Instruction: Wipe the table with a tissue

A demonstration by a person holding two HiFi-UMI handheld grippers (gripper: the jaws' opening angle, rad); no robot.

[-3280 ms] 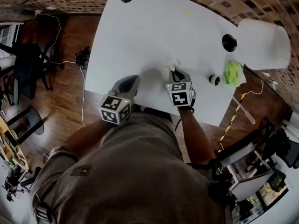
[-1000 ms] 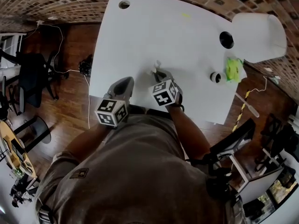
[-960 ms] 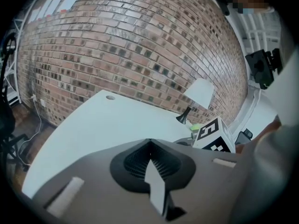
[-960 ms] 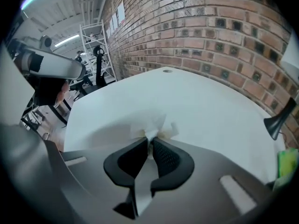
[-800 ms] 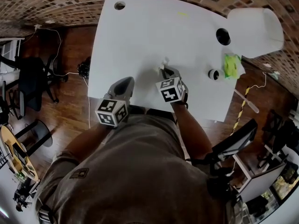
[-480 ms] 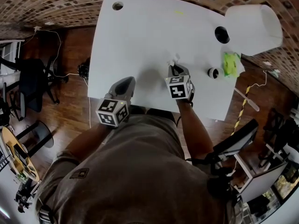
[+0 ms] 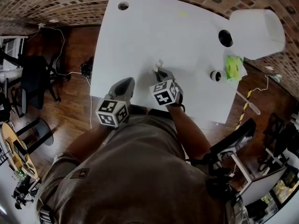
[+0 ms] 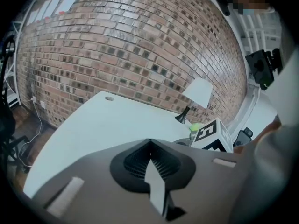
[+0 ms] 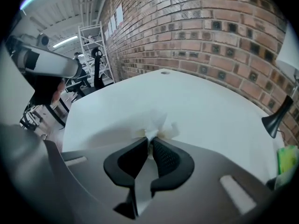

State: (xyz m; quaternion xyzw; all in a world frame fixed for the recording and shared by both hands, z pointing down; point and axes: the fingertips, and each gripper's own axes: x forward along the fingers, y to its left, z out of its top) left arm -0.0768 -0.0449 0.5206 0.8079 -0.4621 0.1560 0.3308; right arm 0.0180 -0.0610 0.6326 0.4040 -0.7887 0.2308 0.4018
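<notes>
The right gripper has its jaws clamped on a white tissue. The tissue bunches out past the tips and lies against the white table. That spot is in the table's near half, a little in from the near edge and closer to the table's left edge than to its right. The left gripper has its jaws together with nothing between them. Its tips are just over the table's near edge, beside the right gripper toward the table's left side.

Beyond the tissue the tabletop runs bare to the far edge, where a small round hole sits in the far left corner. To the left, bare surface reaches the table's left edge, with wooden floor past it.

The table's right end is the crowded part. A lamp with a white shade hangs over the far right corner, its dark base standing on the table. A green thing and a small round black-and-white object lie near the right edge. All of these are well apart from the tissue, with bare tabletop between.
</notes>
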